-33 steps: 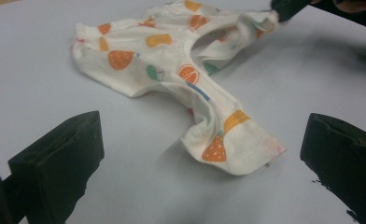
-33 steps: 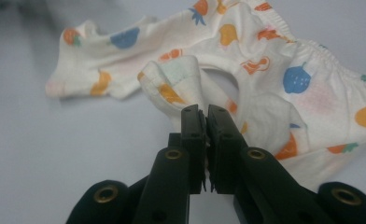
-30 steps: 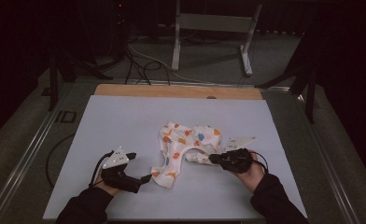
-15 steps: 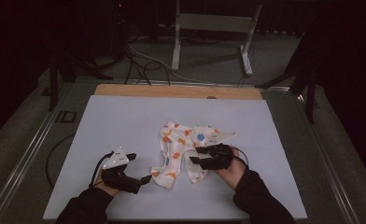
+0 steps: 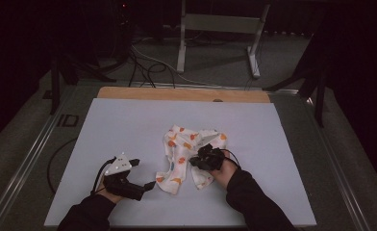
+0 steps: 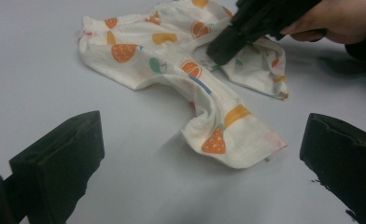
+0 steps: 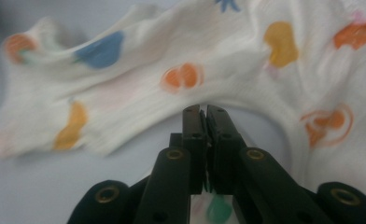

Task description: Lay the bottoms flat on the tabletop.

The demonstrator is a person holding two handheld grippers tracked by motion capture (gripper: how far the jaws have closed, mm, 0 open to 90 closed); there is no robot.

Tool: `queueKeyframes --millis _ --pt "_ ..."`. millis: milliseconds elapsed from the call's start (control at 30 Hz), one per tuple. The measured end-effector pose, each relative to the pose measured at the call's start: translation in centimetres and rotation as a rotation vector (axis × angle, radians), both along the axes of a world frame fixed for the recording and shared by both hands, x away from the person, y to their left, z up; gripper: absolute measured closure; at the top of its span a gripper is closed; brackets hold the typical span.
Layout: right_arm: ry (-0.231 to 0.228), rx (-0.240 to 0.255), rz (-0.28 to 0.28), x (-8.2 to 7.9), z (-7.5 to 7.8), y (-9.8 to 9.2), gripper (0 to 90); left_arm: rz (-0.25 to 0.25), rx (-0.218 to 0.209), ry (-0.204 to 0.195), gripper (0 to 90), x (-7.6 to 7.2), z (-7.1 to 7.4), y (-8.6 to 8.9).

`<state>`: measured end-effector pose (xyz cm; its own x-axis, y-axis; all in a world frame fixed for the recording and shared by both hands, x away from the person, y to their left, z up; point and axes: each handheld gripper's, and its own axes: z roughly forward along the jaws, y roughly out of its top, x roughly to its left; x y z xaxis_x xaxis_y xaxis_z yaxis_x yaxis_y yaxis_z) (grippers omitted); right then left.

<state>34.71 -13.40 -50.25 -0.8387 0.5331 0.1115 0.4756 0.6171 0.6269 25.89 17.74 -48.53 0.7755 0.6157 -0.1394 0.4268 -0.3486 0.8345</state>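
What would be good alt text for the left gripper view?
A small white garment with orange fruit prints lies crumpled on a pale table, between the wide-open black jaws of the left gripper. At the top right, a hand presses the right gripper onto the cloth.

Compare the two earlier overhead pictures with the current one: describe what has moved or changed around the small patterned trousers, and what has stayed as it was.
The right gripper moved left, from the table beside the patterned trousers to over their crotch. Its jaws have just been closing and now stand together at the fabric's edge; whether cloth is pinched is unclear. The trousers bunched slightly at the right leg. The left gripper stayed near the left leg's hem, jaws open, and the white table is unchanged.
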Motion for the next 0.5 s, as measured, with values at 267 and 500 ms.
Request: queueKeyframes --millis 267,500 --pt "0.037 0.005 0.046 -2.5 1.5 -3.7 88.4 0.008 -0.001 -0.001 0.6 0.0 0.1 0.0" --pt "0.067 -0.055 0.020 -3.2 1.5 -6.4 88.3 0.011 0.005 -0.002 0.6 0.1 0.1 0.0"
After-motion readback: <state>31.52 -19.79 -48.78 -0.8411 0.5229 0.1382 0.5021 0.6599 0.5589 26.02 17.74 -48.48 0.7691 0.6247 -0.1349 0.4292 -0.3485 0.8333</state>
